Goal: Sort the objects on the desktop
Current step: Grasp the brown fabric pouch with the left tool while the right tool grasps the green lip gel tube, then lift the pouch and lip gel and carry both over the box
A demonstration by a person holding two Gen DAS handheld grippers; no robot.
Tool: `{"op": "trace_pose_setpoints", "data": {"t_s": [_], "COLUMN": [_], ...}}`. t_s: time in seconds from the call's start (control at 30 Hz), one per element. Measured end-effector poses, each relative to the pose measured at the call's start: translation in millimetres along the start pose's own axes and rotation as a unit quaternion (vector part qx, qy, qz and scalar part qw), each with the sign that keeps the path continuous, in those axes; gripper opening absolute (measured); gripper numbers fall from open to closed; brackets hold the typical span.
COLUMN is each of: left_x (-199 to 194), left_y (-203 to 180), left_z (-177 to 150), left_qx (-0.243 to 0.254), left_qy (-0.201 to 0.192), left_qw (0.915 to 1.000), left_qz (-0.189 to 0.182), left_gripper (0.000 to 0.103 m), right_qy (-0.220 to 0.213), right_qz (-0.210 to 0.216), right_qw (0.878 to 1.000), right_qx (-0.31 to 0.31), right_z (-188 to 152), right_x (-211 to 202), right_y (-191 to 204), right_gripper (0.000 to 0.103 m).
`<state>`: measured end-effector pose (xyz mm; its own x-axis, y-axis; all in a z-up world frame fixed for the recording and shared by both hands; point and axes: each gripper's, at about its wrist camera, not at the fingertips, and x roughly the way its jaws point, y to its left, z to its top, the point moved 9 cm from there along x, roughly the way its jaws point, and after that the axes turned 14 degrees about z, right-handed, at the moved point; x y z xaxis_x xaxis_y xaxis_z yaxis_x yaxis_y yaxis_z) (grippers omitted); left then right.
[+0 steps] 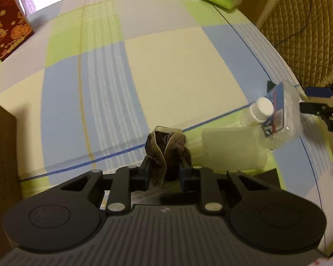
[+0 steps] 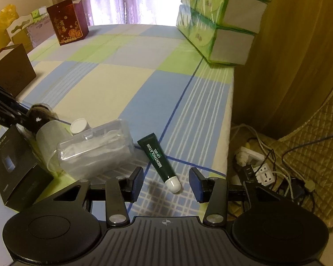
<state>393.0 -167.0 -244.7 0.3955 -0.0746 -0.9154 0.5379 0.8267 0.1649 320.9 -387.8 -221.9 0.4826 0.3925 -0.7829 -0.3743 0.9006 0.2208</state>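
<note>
While cluttered: one tube (image 2: 162,161), one bottle (image 1: 269,122).

Stacked green tissue packs (image 2: 215,22), floor power strips (image 2: 258,166), purple curtain (image 2: 126,0)

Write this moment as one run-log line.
left gripper: shut on brown hair tie | right gripper: open over green tube | tube on tablecloth
</note>
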Motion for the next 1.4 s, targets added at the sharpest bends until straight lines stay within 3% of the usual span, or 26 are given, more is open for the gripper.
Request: {"op": "trace_pose_setpoints", "data": {"t_s": [0.3,0.43,0.5,0.67,0.83,1.13,1.2,1.27,1.4], "left_x": [-2.8,-7.3,-9.8,-11.0,-19.8,-47.6,-53.8,-57.3,-61.6], "left_y": [51.2,57.3,58.3,55.7,52.3,40.9,35.6,33.3,32.4], "left_z": [-23.8,-38.6,-47.9,-78.3,-93.7,-122.9,-130.7,-135.4,-127.7], "left_qx": [-0.059,-0.077,-0.085,-0.1,-0.112,-0.127,-0.126,-0.122,-0.112], "left_qy": [0.009,0.017,0.021,0.039,0.03,0.035,0.036,0.034,0.007], "left_qw": [0.9977,0.9963,0.9955,0.9933,0.9923,0.9909,0.9911,0.9916,0.9928], "left_qz": [0.033,0.035,0.036,0.043,0.044,0.027,0.023,0.027,0.042], "left_gripper": [0.019,0.019,0.019,0.016,0.014,0.015,0.018,0.036,0.045], "right_qy": [0.014,0.021,0.022,0.024,0.018,0.028,0.031,0.031,0.03], "right_qz": [-0.003,0.007,0.004,-0.007,-0.013,0.012,0.022,0.024,0.019], "right_qw": [1.0,0.999,1.0,1.0,0.997,0.994,0.994,0.994,0.994], "right_qx": [-0.017,-0.025,-0.02,0.016,0.071,0.102,0.101,0.104,0.099], "right_z": [4.7,4.6,4.6,-3.7,-18.7,-60.3,-69.5,-75.8,-79.0], "right_x": [20.9,31.0,32.1,27.4,12.6,-15.1,-20.0,-23.5,-23.9], "right_y": [-3.0,-0.1,1.9,6.0,9.1,48.1,57.8,63.5,68.4], "right_gripper": [0.042,0.019,0.015,0.014,0.014,0.014,0.014,0.014,0.014]}}
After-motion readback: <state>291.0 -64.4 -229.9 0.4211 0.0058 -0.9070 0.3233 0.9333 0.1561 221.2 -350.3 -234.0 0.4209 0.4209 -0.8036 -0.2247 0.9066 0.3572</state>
